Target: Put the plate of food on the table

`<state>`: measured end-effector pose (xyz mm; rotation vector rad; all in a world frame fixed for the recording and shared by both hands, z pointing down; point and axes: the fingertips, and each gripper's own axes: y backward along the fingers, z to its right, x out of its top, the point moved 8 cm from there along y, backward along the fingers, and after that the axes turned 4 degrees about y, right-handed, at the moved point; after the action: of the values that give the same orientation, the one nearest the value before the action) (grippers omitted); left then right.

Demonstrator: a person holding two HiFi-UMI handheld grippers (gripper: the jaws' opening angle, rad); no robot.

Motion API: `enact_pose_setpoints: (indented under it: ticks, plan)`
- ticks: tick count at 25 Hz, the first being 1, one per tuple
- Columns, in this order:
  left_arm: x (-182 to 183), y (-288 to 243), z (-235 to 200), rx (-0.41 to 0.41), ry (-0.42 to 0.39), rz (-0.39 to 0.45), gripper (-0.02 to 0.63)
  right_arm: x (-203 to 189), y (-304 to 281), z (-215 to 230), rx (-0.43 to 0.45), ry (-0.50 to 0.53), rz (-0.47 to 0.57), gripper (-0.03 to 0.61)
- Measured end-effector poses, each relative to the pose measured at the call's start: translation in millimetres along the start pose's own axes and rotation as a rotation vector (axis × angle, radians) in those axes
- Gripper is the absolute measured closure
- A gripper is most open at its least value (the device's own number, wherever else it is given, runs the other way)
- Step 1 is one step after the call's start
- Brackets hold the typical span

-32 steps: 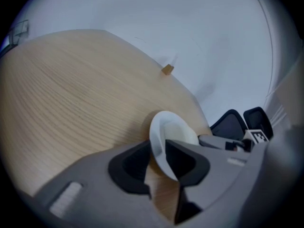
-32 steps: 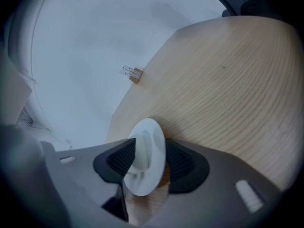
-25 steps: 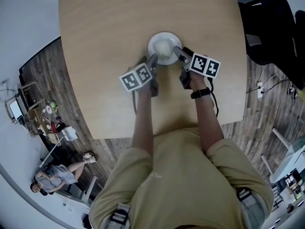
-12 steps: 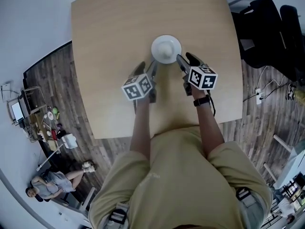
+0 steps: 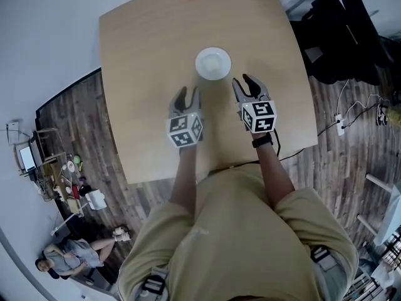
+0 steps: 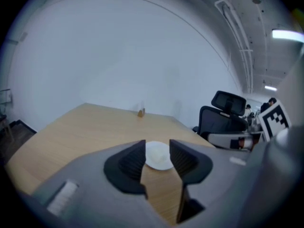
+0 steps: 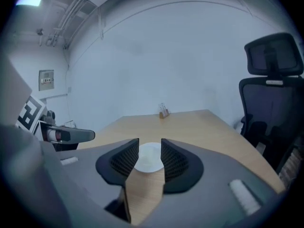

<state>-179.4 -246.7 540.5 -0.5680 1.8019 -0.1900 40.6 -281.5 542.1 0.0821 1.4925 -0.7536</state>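
The wooden table (image 5: 138, 74) is spreading out beneath both tools. The left gripper (image 5: 187, 95) and right gripper (image 5: 246, 84) are hovering over it, jaws partly apart after just closing in, gripping nothing. The white plate (image 5: 213, 63) is sitting on the table just ahead of them, touching neither.

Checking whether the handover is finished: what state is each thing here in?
Plate: flat on the table, food on it, free of both claws.
Left claw: open, empty, short of the plate; jaws just been closing.
Right claw: open, empty, short of the plate; jaws just been closing.
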Motion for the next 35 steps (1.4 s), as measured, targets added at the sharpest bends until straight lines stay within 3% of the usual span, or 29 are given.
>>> enact_pose_setpoints:
  ticks: [7, 11, 14, 22, 35]
  plan:
    - [8.2, 54.4, 20.4, 0.008, -0.105, 0.108, 0.485, 12.6, 63.5, -24.3, -0.103, 0.126, 0.124, 0.456]
    - [12.2, 80.4, 31.2, 0.005, -0.145, 0.157, 0.502, 15.0, 96.4, -31.1, -0.147, 0.136, 0.185, 0.481]
    - [9.7, 109.8, 36.6, -0.001, -0.164, 0.182, 0.531, 11.7, 121.7, -43.1, -0.14, 0.118, 0.218, 0.54]
    - [-6.3, 164.5, 36.0, 0.051, -0.21, 0.245, 0.603, -0.9, 169.8, -68.6, -0.2, 0.14, 0.263, 0.581]
    - [-3.4, 203.7, 31.3, 0.079, -0.241, 0.309, 0.612, -2.2, 199.2, -89.3, -0.225, 0.196, 0.267, 0.577]
